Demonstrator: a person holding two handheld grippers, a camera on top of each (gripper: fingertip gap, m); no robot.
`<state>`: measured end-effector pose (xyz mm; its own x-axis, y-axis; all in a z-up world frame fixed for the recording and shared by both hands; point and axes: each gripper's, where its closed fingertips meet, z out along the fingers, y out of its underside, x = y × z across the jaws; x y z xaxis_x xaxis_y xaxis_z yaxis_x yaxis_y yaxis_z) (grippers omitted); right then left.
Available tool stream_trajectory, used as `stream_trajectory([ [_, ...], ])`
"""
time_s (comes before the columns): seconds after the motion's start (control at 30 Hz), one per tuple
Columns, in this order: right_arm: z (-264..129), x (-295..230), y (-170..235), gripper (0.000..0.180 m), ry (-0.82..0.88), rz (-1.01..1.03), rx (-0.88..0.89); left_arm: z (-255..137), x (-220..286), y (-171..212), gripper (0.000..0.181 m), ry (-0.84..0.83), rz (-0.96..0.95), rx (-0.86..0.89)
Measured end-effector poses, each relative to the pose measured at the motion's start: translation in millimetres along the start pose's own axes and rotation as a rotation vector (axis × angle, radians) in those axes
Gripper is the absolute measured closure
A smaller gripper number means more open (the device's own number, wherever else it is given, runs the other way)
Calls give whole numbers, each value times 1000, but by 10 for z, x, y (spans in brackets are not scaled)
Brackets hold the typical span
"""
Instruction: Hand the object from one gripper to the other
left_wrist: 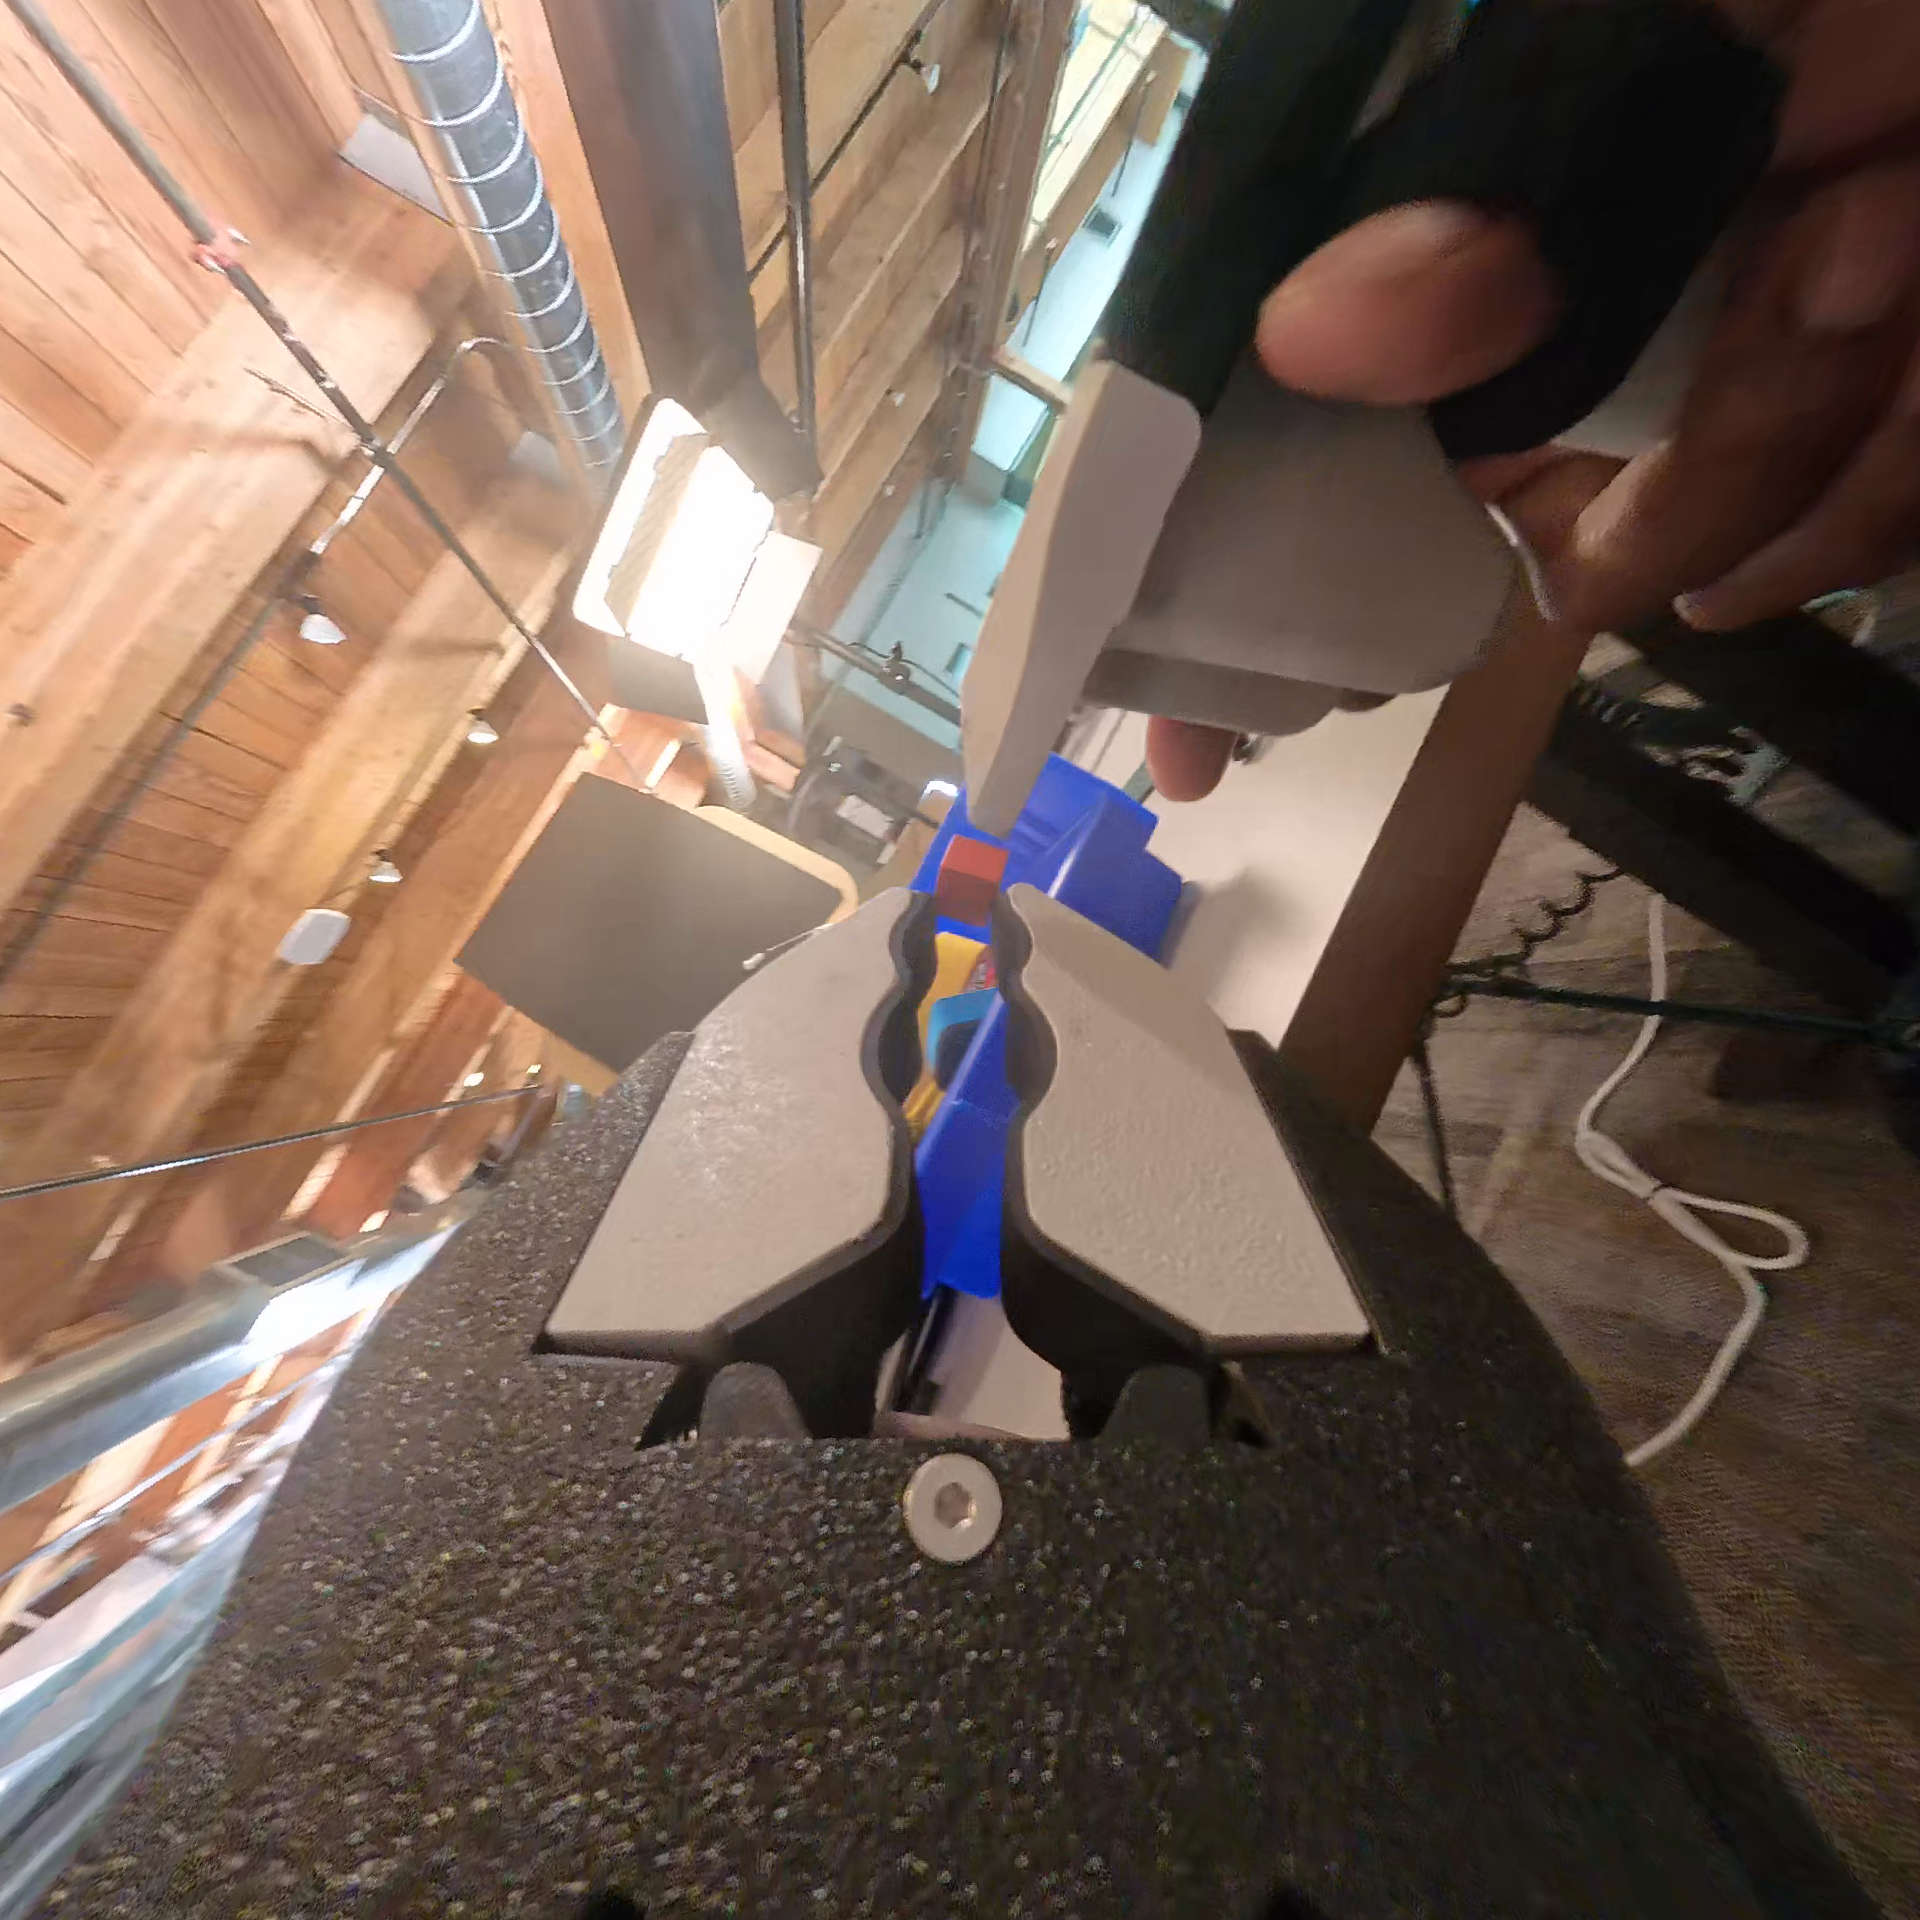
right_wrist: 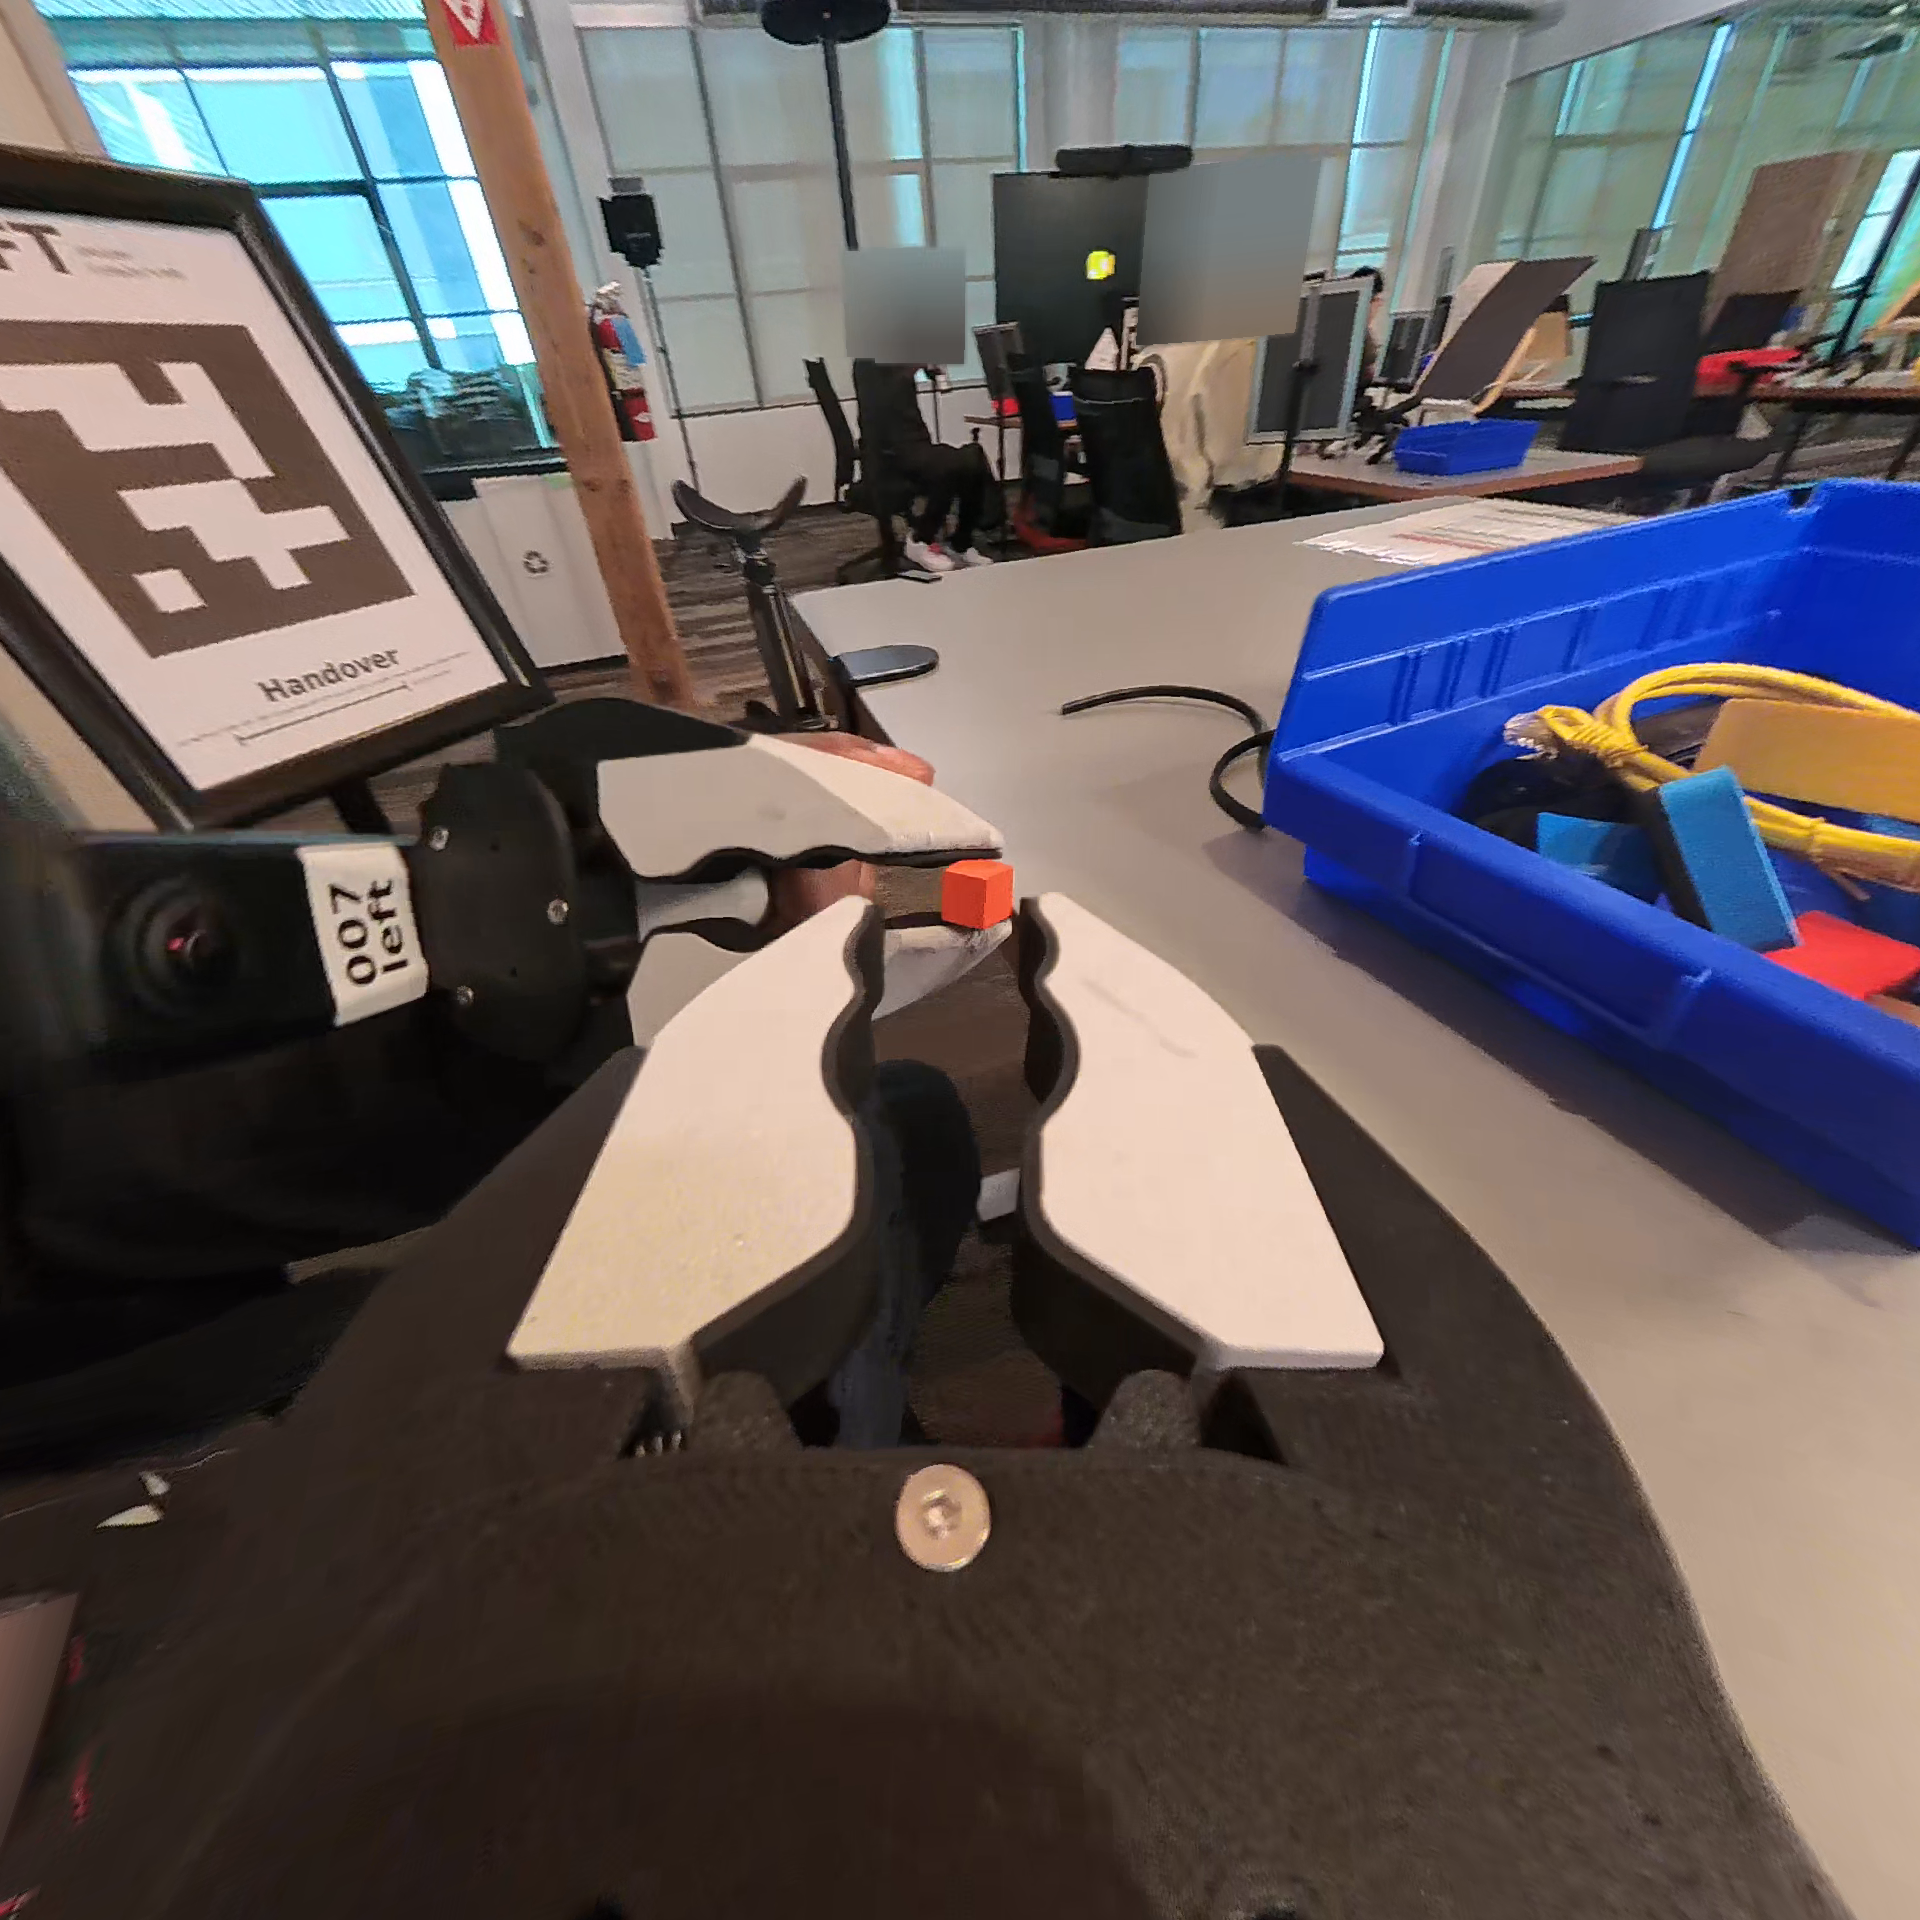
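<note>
The small red block (right_wrist: 978,890) is pinched at the very tips of the left tool (right_wrist: 961,883), one finger (right_wrist: 800,805) above it and one below. In the left wrist view the same block (left_wrist: 972,879) is seen clamped between that tool's two tips (left_wrist: 968,906), well clear of the bench (right_wrist: 1143,727).

The right tool (right_wrist: 948,914) is brought up right beside the block, its jaws parted by a moderate gap with nothing gripped between them; the block is seen just past its tips, between the two. From the left wrist view, one pale finger (left_wrist: 1049,623) of the right tool (left_wrist: 992,816) is seen tip-down just beside the block; whether it touches cannot be told. A hand (left_wrist: 1662,343) is wrapped around that tool's handle.

Beyond the block, a blue bin (right_wrist: 1507,862) is set on the bench, filled with a yellow cable (right_wrist: 1704,727), blue foam pieces (right_wrist: 1714,862) and a red piece (right_wrist: 1849,961). A black cable (right_wrist: 1174,707) is laid on the bench between the block and the bin.
</note>
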<state>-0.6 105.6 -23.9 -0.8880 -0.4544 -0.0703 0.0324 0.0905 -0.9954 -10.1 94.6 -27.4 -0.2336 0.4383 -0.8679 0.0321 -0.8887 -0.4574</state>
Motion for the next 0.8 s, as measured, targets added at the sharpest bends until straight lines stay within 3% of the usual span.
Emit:
stream_trajectory([
  [0.03,6,4,-7,156,17,-10,0,0,-3,-2,170,-15,25,-4],
  [0.37,54,24,33,168,77,-38,-22,-5,24,-65,170,-69,164,5],
  [0.53,33,63,50,169,109,-142,-37,-1,51,-35,169,0,48,27],
  [0.67,-17,128,51,169,157,-295,-35,-18,98,155,161,211,-242,-16],
  [0.8,-53,90,29,169,180,-497,-5,-116,172,87,151,571,-933,-10],
])
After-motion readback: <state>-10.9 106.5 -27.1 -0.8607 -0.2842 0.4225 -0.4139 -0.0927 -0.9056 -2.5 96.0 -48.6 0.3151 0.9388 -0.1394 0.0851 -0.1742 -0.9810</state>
